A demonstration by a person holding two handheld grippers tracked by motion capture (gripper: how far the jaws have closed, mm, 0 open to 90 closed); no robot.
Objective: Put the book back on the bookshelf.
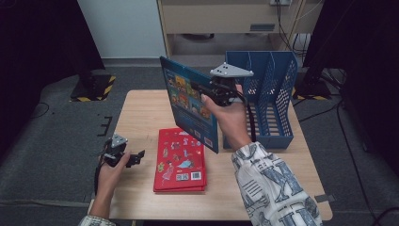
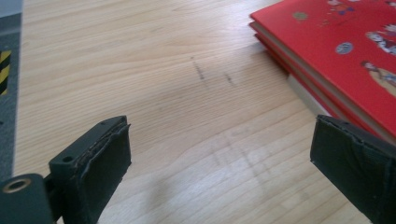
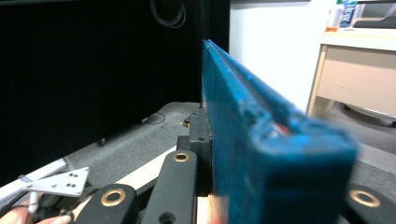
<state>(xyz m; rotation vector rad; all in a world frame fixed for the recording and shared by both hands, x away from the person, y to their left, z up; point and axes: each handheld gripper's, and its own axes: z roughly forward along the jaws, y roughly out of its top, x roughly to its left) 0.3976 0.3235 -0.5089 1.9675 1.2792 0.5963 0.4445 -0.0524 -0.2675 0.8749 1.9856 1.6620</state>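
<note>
Currently we are pinching the blue book (image 1: pixel 190 101) upright in our right claw (image 1: pixel 217 92), beside the blue file rack (image 1: pixel 277 89); our left claw (image 1: pixel 134 158) is hanging spread and empty beside the red books (image 1: pixel 181 160). Gripped at one edge, the book could swing and snag a divider.

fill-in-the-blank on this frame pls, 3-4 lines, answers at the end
1. The right gripper holds a ____ book up off the table.
2. The red books lie flat on the table, to the ____ of the blue file rack in the high view.
3. The left gripper has its jaws ____, with nothing between them.
4. The file rack's slots hold ____ books.

Missing words: blue; left; open; no
</note>
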